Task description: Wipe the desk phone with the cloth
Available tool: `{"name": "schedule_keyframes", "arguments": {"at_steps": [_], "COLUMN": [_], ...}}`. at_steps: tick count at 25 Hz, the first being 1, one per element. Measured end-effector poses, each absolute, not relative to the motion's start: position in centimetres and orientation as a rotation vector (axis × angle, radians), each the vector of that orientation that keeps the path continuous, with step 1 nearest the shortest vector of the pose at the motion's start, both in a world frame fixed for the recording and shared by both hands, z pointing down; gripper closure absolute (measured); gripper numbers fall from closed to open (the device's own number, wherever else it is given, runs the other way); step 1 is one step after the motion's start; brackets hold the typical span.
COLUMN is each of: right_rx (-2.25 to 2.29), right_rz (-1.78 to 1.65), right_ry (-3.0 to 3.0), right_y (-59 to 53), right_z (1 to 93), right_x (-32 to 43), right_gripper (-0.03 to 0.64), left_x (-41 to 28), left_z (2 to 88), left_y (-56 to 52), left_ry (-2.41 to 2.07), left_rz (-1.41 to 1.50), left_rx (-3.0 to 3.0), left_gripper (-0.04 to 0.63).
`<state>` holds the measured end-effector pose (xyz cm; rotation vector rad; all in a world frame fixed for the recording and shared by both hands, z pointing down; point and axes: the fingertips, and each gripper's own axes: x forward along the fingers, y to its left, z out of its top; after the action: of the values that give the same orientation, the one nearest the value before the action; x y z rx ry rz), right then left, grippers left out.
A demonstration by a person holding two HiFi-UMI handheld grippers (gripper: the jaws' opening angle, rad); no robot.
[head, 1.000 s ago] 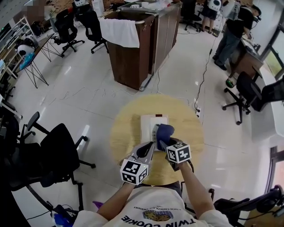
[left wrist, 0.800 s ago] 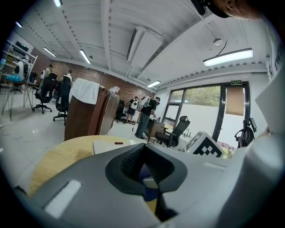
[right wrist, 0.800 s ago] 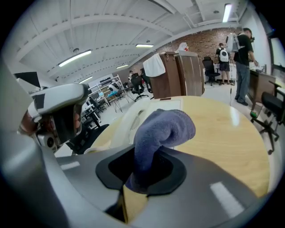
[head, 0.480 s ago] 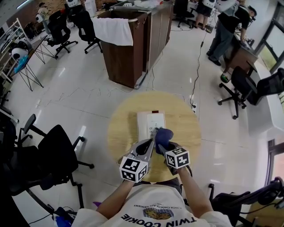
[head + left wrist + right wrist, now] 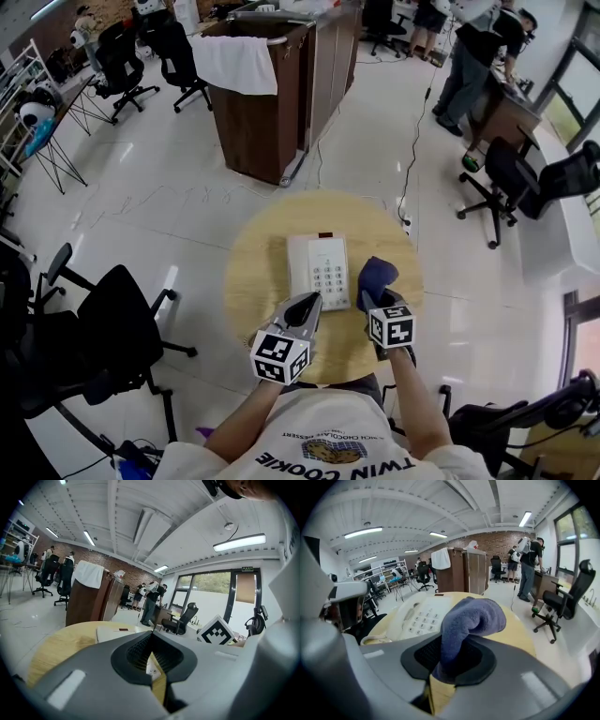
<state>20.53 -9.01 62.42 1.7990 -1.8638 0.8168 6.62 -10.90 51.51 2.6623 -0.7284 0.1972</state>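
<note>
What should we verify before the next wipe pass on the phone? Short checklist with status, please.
1. Cloth clamped in right gripper: ok, jaws shut on it.
2. Cloth touching the desk phone: not ok. It sits off the phone's right side, over the table.
3. Phone lying flat, handset in cradle: ok.
4. Left gripper empty: ok, jaws together with nothing between.
5. Left gripper bracing the phone: cannot tell. Its tip is at the phone's near edge, contact unclear.
6. Path from cloth to phone free: ok, only bare wood between.
</note>
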Motion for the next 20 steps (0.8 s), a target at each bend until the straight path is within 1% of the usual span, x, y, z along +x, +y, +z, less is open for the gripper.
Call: {"name": "schedule_keyframes", "arguments": {"at_steps": [9,20], "right_rx": [1.706,1.700], "right_rz": [0.909,0.979], "right_ry": [-1.837,-1.853], "right_y": [-9.5,-14.2], "right_z": [65.9,66.0], "right_x": [19.8,20.6], "right_gripper": [0.541,0.541], "left_x": [6.8,6.9], "left_z": [51.7,52.1], "left_y": [-11.2,-11.6], "left_ry": [-0.730,-0.729], "left_rz": [0.184,0.211], "left_rx": [2.640,2.637], "left_gripper": [0.604,0.604]}}
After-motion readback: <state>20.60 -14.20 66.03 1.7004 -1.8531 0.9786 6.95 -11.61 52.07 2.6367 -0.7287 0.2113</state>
